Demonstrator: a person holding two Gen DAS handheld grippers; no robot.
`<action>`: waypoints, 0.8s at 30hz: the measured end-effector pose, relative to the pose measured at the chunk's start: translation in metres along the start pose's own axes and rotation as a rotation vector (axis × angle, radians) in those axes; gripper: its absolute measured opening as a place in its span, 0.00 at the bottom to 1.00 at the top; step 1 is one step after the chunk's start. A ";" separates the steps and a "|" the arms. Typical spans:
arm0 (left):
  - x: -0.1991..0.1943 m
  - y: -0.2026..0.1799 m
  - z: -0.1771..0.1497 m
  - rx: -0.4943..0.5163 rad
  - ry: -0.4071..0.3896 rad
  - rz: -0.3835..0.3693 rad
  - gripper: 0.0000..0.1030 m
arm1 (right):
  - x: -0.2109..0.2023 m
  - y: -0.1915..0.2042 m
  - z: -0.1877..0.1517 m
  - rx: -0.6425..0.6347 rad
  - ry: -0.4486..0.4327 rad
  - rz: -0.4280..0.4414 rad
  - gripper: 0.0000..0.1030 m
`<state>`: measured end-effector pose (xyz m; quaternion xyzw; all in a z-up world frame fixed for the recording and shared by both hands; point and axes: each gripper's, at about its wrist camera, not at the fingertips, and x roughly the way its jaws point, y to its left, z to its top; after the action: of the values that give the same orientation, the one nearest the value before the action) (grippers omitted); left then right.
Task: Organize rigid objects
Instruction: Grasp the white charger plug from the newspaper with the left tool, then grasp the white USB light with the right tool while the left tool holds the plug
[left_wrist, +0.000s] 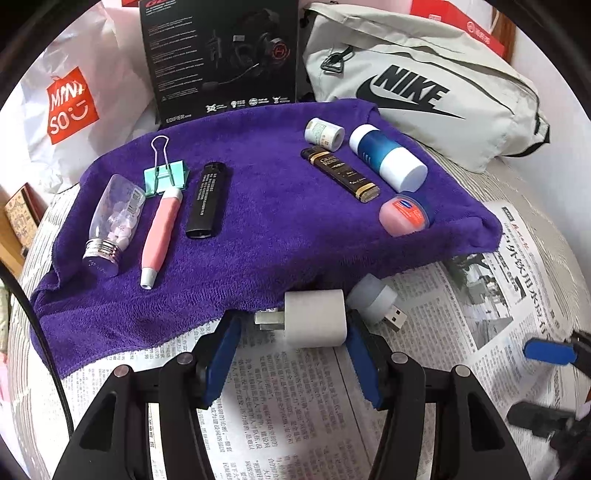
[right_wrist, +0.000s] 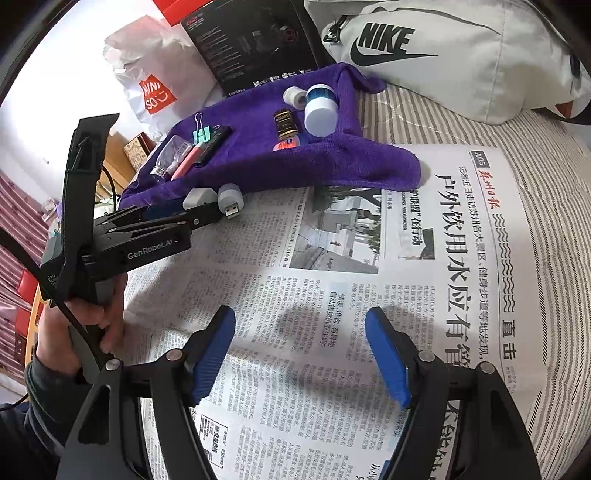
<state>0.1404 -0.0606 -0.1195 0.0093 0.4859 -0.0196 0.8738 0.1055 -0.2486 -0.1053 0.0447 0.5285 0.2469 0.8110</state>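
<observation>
Step in hand, as I judge it: picking up the white plug adapter (left_wrist: 317, 318) from the newspaper (left_wrist: 295, 387), to join the sorted items on the purple towel (left_wrist: 266, 229).

Left gripper (left_wrist: 291, 343): jaws part open, straddling the adapter. The right-hand pad sits against or just beside the adapter's side; the left-hand pad stands apart from it, beyond the metal prongs. Not a grip yet. In the right wrist view the gripper reaches the adapter from the left, but contact cannot be read there.

Right gripper (right_wrist: 299, 354): jaws wide, nothing between them, hovering over bare newspaper near the middle of the sheet.

Layout: the adapter lies on its side at the near edge of the towel, prongs pointing left. Just beside it on the right is a small USB night light (left_wrist: 376, 301), plug end pointing right and near. On the towel, left group: pill bottle (left_wrist: 112, 221), pink pen-shaped tool (left_wrist: 160, 236), green binder clip (left_wrist: 164, 177), black lighter (left_wrist: 208, 201). Right group: small white roll (left_wrist: 324, 133), dark slim box (left_wrist: 341, 173), blue-and-white bottle (left_wrist: 388, 158), small pink tin (left_wrist: 404, 218). All rests on a bed with striped bedding (right_wrist: 498, 155).

Next move calls for: closing the jaws squarely on the adapter's flat sides, clear of the prongs and without nudging the night light; then a lift and a placement in the open middle of the towel. Risk: smooth casing may twist if pinched near an edge.
</observation>
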 end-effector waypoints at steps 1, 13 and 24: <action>0.000 0.000 0.000 -0.007 0.001 -0.007 0.44 | 0.001 0.001 0.000 -0.003 0.001 -0.003 0.73; -0.033 0.059 -0.042 -0.069 0.015 -0.085 0.41 | 0.001 0.011 -0.005 -0.049 0.007 -0.028 0.74; -0.042 0.083 -0.056 -0.091 -0.022 -0.085 0.41 | 0.016 0.034 0.008 -0.086 0.014 0.011 0.74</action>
<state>0.0740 0.0253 -0.1139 -0.0512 0.4766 -0.0347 0.8769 0.1056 -0.2105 -0.1037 0.0113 0.5229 0.2742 0.8070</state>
